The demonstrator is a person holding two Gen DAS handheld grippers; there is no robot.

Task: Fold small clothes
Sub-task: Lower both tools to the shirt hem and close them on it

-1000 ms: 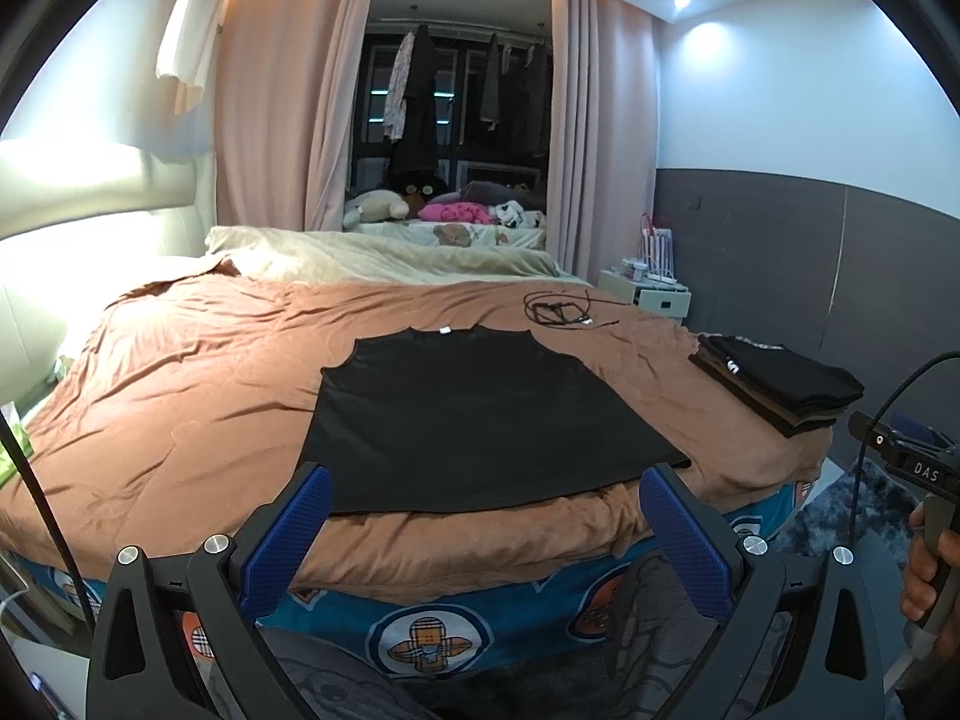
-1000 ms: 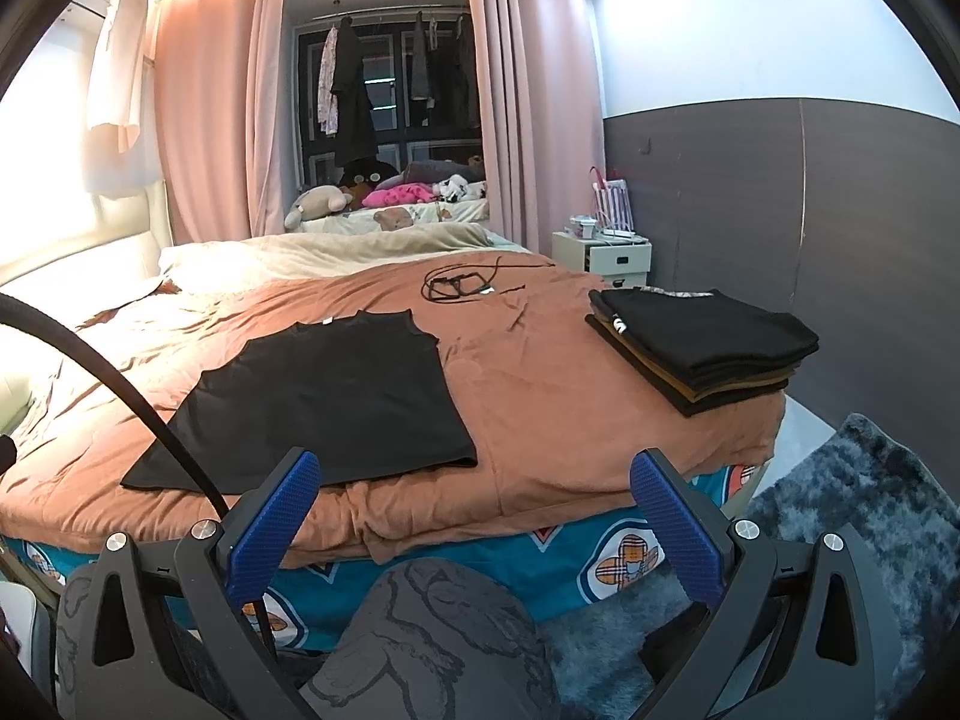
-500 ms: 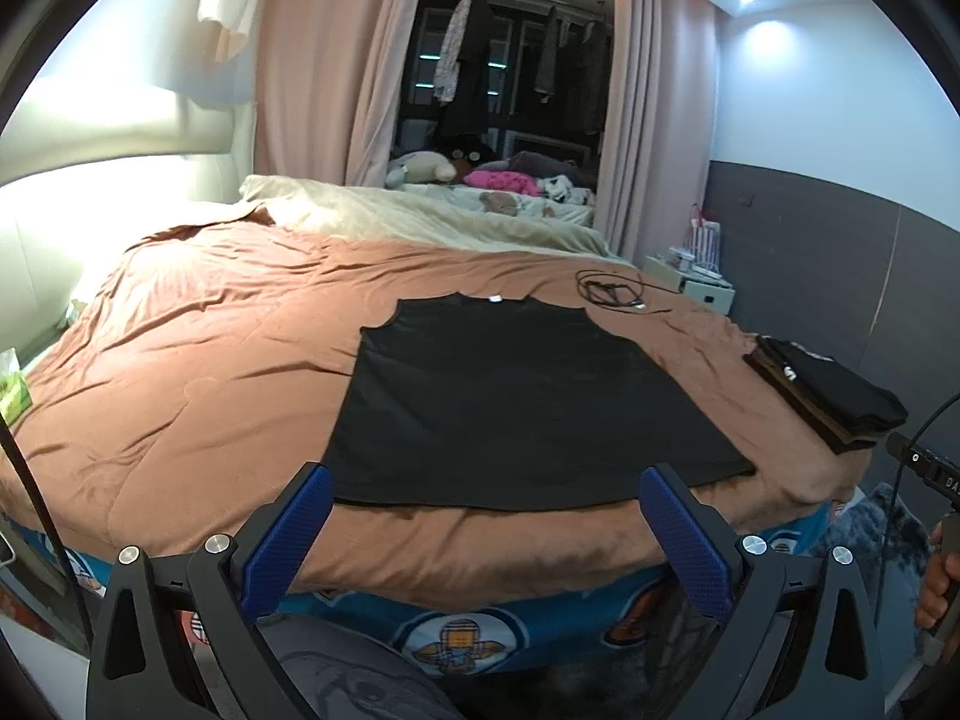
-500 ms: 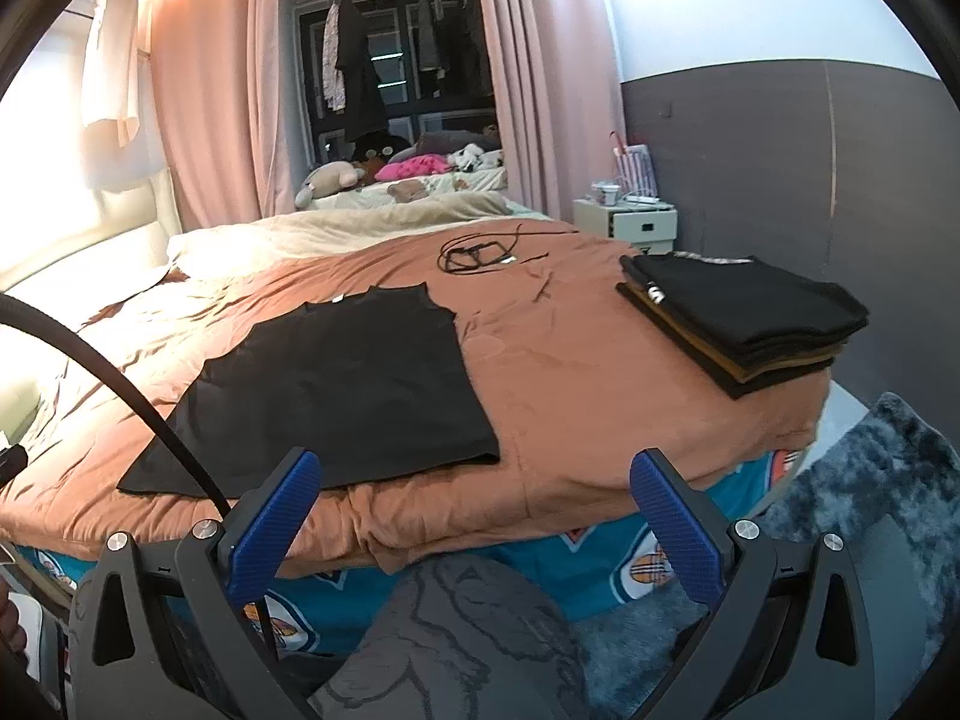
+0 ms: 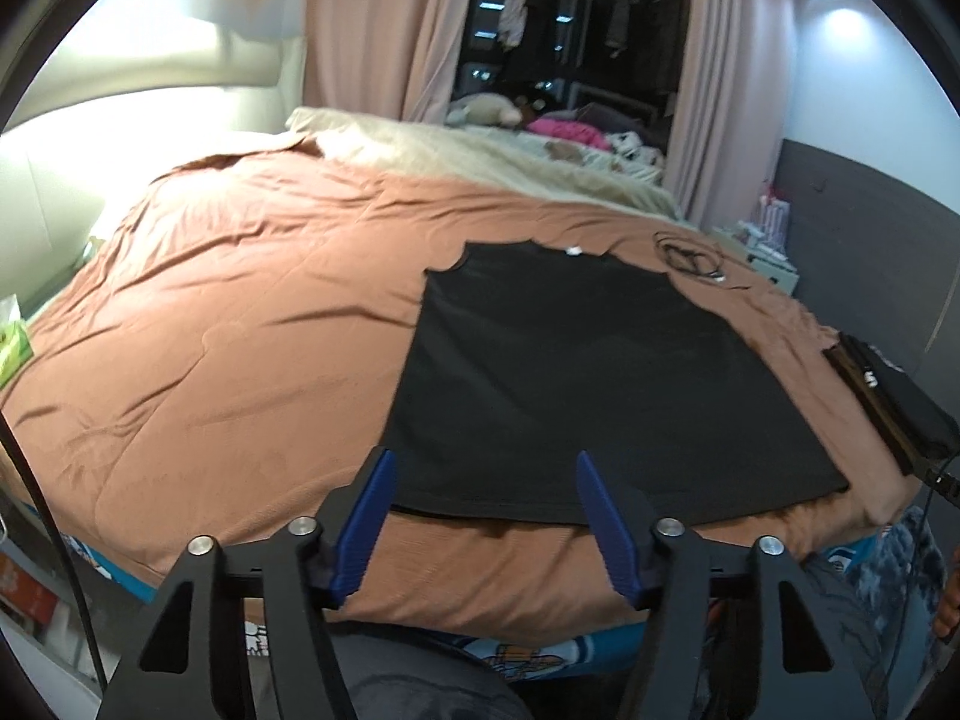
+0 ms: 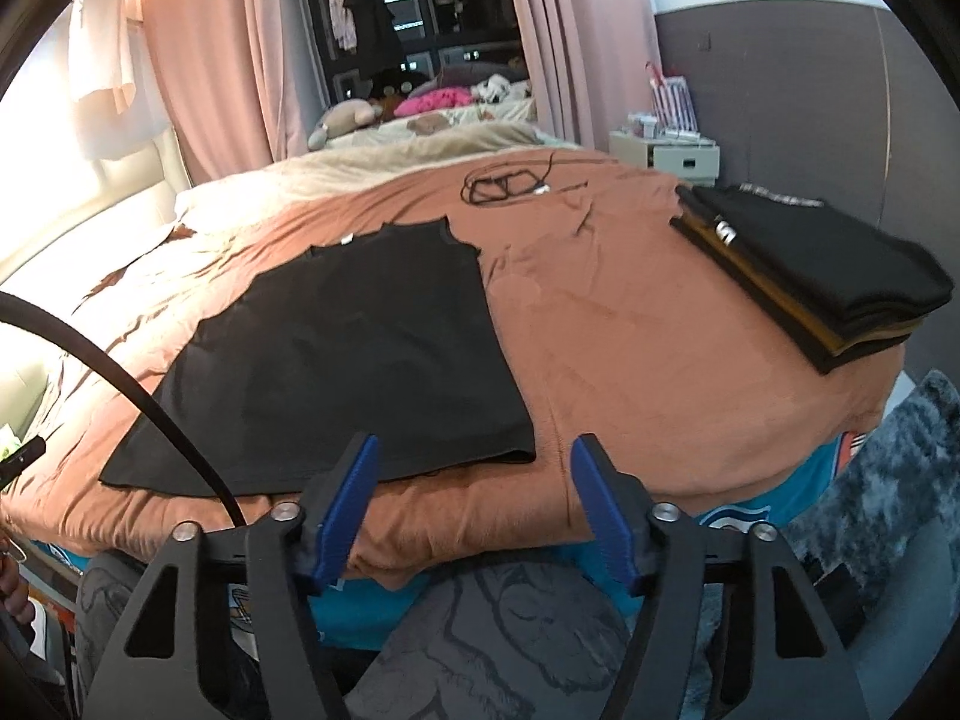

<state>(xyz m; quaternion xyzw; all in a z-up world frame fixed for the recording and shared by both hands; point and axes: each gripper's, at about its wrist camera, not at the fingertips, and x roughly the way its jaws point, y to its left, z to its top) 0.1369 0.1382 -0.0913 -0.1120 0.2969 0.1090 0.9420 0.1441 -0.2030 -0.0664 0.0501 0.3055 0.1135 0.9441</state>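
Note:
A black sleeveless top (image 5: pixel 576 372) lies flat on the brown bedspread (image 5: pixel 240 324), neck away from me, hem near the bed's front edge. It also shows in the right wrist view (image 6: pixel 354 360). My left gripper (image 5: pixel 483 468) is open and empty, just above the hem near its left corner. My right gripper (image 6: pixel 471 450) is open and empty, just above the bedspread by the hem's right corner (image 6: pixel 522 453).
A stack of folded dark clothes (image 6: pixel 810 276) sits at the bed's right edge. A black cable coil (image 6: pixel 504 183) lies beyond the top. A white nightstand (image 6: pixel 672 156) stands right of the bed, a grey rug (image 6: pixel 900 510) below.
Both grippers have moved forward and down toward the bed, now close over the top's hem. Their fingers stand closer together than before, still open.

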